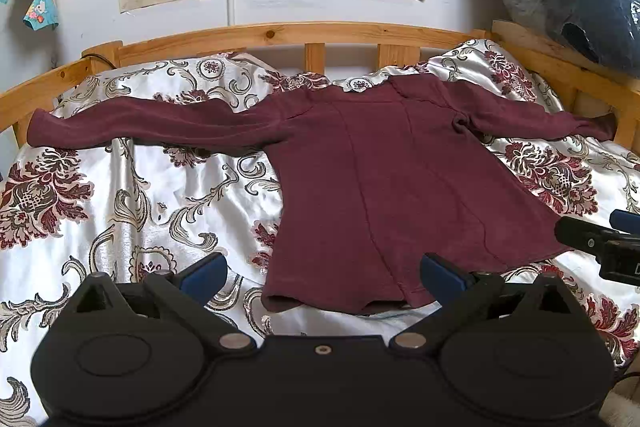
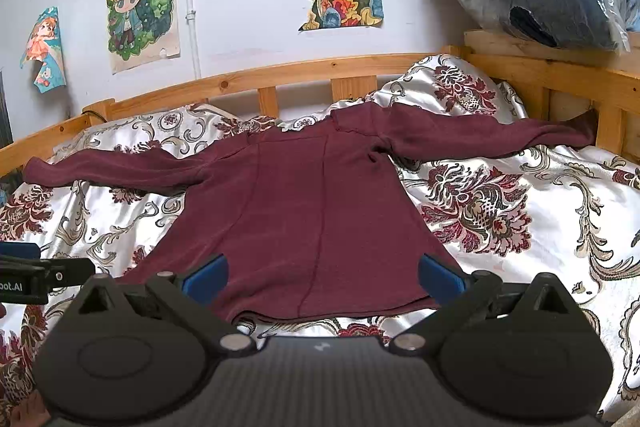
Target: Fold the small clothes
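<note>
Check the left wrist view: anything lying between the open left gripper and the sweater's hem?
Nothing: only bare floral bedspread between the left gripper and the maroon sweater, whose hem already sits between the open fingers.

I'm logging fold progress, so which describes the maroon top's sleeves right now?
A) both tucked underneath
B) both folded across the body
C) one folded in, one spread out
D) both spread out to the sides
D: the maroon top lies flat on the bedspread with both sleeves stretched outward, neither folded in.

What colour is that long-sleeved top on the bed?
The top is plain dark maroon, clearest in the right wrist view.
</note>
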The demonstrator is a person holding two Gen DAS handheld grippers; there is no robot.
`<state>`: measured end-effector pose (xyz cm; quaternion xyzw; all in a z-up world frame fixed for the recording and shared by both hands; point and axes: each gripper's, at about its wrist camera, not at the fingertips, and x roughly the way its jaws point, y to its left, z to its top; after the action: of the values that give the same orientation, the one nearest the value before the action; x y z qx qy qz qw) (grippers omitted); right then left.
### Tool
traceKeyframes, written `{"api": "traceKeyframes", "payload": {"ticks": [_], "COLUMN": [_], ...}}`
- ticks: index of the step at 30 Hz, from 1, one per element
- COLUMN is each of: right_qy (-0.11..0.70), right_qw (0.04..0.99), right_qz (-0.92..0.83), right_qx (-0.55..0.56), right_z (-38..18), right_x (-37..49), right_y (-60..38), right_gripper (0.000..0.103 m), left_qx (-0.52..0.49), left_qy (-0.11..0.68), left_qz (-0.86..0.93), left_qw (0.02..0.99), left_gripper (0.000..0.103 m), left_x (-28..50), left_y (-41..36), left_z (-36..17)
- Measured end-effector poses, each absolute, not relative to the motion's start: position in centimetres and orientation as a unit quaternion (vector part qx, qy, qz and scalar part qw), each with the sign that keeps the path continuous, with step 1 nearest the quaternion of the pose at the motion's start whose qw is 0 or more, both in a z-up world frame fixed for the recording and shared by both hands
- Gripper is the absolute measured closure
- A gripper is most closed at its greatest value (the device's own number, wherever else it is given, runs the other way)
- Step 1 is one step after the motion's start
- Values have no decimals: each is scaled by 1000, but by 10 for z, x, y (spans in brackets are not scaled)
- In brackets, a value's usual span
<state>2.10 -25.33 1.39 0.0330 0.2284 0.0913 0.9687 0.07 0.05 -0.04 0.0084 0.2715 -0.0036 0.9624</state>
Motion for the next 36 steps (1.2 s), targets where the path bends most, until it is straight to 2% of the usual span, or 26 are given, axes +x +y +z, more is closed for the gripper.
{"api": "traceKeyframes", "payload": {"ticks": [11, 15, 22, 28, 33, 36], "right_qy": [226, 225, 206, 210, 262, 269], "right_qw": [970, 969, 971, 973, 964, 961], "right_qz": [89, 71, 14, -26, -35, -40], "right_qx": [32, 72, 120, 88, 12, 43], "right_z": [14, 23, 47, 54, 52, 50], "right_x": [21, 32, 87, 144, 198, 225], "right_y": [-254, -268, -332, -394, -430, -457], "right_gripper": [0, 0, 0, 0, 0, 0], "left_qx": [13, 29, 84, 46, -4, -33], "left_qy": [278, 297, 299, 295, 304, 318], "left_qz": [4, 18, 55, 49, 39, 29], "left_qw": [961, 954, 949, 953, 952, 947], "left_gripper": [1, 1, 1, 1, 1, 1], "left_x": [2, 14, 53, 84, 91, 88], "left_y": [1, 6, 3, -6, -17, -20], "left_z": [-1, 2, 42, 67, 48, 35]}}
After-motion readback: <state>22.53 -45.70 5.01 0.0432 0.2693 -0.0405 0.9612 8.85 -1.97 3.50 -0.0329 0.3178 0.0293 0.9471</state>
